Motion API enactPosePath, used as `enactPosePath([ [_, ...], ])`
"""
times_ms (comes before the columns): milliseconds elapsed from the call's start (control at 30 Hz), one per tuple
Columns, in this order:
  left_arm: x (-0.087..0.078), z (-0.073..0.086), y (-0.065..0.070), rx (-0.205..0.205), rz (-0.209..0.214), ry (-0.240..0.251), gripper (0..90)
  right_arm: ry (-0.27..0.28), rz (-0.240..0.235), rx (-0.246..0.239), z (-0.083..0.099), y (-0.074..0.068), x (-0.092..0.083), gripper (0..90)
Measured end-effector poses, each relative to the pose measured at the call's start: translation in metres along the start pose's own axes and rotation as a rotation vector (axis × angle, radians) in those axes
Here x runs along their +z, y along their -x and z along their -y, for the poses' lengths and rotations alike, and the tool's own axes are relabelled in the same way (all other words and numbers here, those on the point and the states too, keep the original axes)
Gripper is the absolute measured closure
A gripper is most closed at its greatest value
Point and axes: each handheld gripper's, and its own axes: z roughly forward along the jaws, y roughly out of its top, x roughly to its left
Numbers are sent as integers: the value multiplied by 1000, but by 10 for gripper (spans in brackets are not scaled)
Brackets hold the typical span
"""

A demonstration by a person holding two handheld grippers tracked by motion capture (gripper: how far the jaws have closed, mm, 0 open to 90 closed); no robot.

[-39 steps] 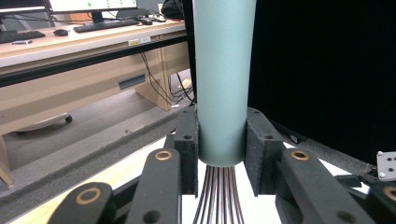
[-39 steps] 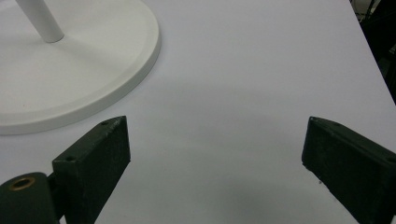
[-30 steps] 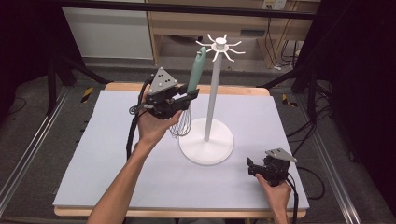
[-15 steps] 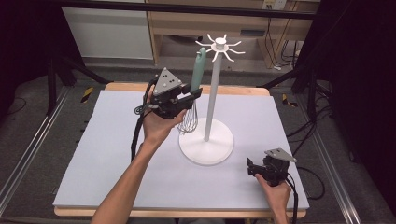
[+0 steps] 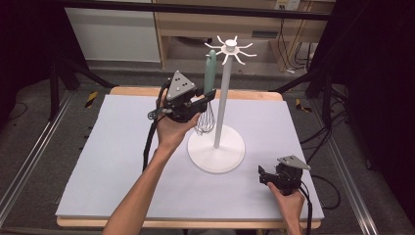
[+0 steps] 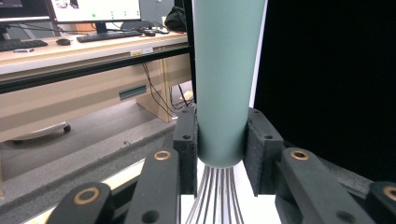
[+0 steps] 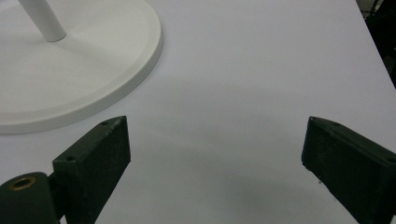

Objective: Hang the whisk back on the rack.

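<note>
Whisk (image 5: 209, 93) held upright in the left claw (image 5: 204, 99), pads clamped on the bottom of the green handle just above the wires, beside the white rack's pole (image 5: 221, 107) and below its hooks (image 5: 230, 49). Right claw (image 5: 266, 177) resting wide and empty on the counter (image 5: 117, 147) near the rack's base (image 7: 84, 70). Best to lift straight, keep the handle vertical, line its top with one hook, and release only once hung.

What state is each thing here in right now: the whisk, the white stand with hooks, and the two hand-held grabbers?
Whisk: upright, handle up, clamped, lifted beside the stand's pole.
White stand: upright on the table, hooks bare.
Left gripper: fingers shut on the whisk's handle.
Right gripper: fingers open, nothing between them, low over the table.
</note>
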Motion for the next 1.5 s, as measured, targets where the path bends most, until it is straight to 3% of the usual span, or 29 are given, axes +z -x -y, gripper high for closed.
enactPosePath([
  [267,-3,0,-3,-9,8,-10,665,0,4,-1,0,0,0,84],
  [433,-9,2,-5,-23,19,-14,591,-1,3,4,0,0,0,84],
  [833,-42,17,-15,-34,-9,-19,428,2,6,3,0,0,-1,84],
  [1167,-60,40,-21,-32,-27,-56,379,3,9,11,0,1,-1,83],
  [1500,-84,78,-39,-77,-87,-109,362,-1,11,9,0,1,-1,77],
])
